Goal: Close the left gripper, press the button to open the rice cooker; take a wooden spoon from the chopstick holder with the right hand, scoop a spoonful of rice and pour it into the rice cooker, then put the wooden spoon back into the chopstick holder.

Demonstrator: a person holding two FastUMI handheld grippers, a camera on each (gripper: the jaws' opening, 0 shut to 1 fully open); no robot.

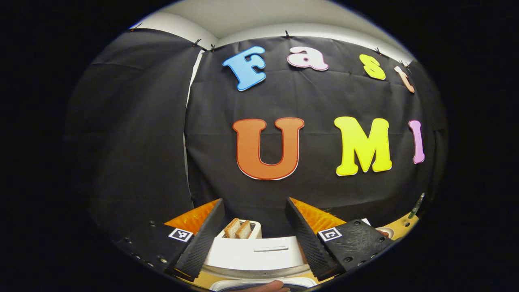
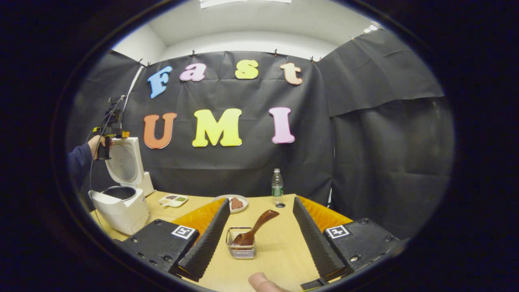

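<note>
1. Right tongs (image 2: 257, 239): released, jaws spread wide, nothing between the fingers. They hover above the bench (image 2: 279, 247), pointed at the back wall.
2. Chopstick holder (image 2: 241, 243): a small wire basket standing on the bench in the gap between the right fingers, nearer the left one, touching neither.
3. Wooden spoon (image 2: 255, 229): bowl end down inside the chopstick holder, handle leaning up and to the right, its tip above the basket rim. There is open room around the handle on the right side.
4. Rice cooker (image 2: 121, 207): at the left edge of the bench in the right gripper view, lid (image 2: 123, 162) raised upright, dark inner pot exposed.
5. Left tongs (image 2: 106, 134): seen far off in the right gripper view, held by a hand (image 2: 95, 144) with a dark sleeve, just beside the top edge of the raised lid. In the left gripper view the left tongs (image 1: 253, 227) are released, fingers well apart, grasping nothing.
6. Left gripper view, between the fingers: a white toaster (image 1: 243, 233) with two bread slices (image 1: 238, 229) standing in its slots, behind a white surface at the lower edge.
7. Rear of the bench, right gripper view: a compartment tray (image 2: 173, 200), a plate (image 2: 231, 202) with food and a water bottle (image 2: 277, 186), all well apart from the chopstick holder. The bench between them lies bare.
</note>
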